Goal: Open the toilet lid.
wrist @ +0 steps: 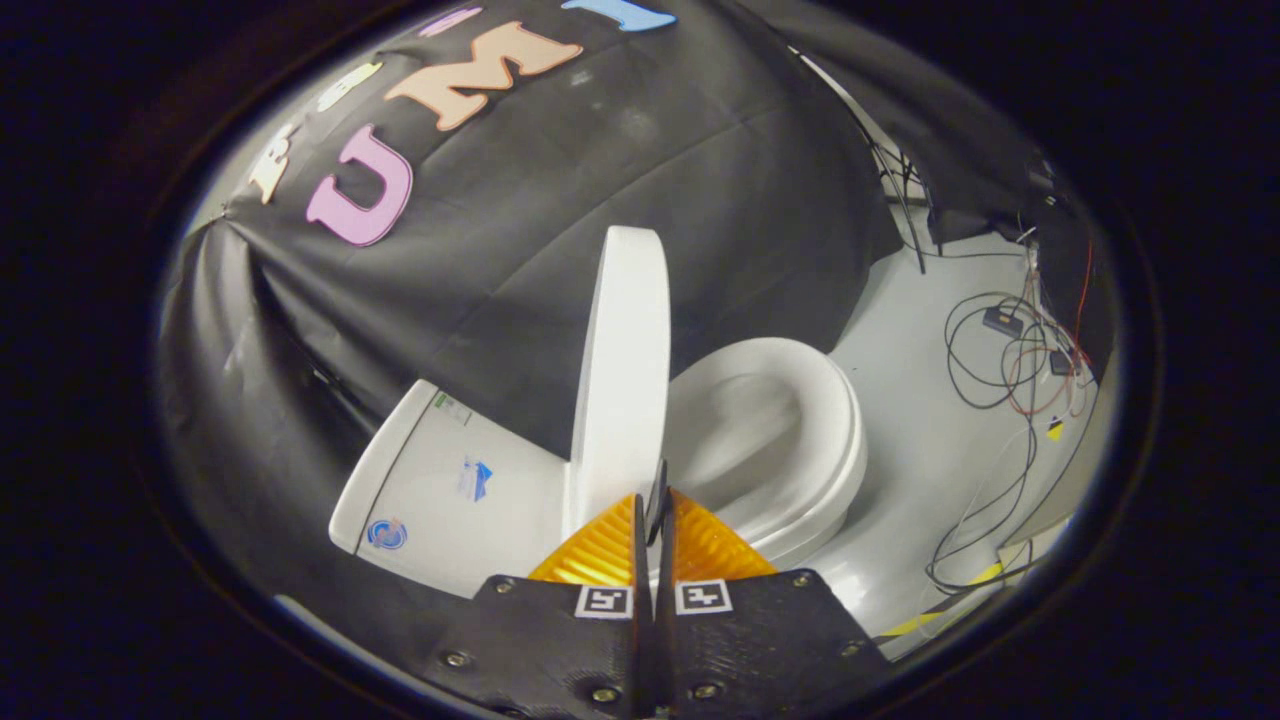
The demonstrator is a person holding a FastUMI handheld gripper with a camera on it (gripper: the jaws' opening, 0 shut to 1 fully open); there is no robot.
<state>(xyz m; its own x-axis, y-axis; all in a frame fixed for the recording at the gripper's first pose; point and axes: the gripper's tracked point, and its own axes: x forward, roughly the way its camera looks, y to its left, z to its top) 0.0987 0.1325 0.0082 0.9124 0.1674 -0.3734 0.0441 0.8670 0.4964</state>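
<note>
Your claw sits with its two fingers pressed together, barely a slit between them, and nothing is caught in that slit. The tips end just at the lower edge of the toilet lid, so close that you cannot tell from this view whether they touch it or merely stand in front of it.

The lid is raised. It stands close to upright, seen nearly edge-on, rising straight ahead of your fingers and leaning slightly toward the tank. Its base meets the toilet just beyond your fingertips.

To the right of the lid lies the seat, down on the bowl, with the hollow of the bowl open and in plain sight. The bowl sits ahead of your fingers and off to their right.

To the left of the lid you see the white tank, its flat top turned toward you with a few small stickers on it. It backs against the black cloth wall, which hangs behind the whole toilet.

The floor to the right of the bowl is pale, and a tangle of thin cables lies on it well apart from the toilet, along with a couple of small dark boxes among them.
</note>
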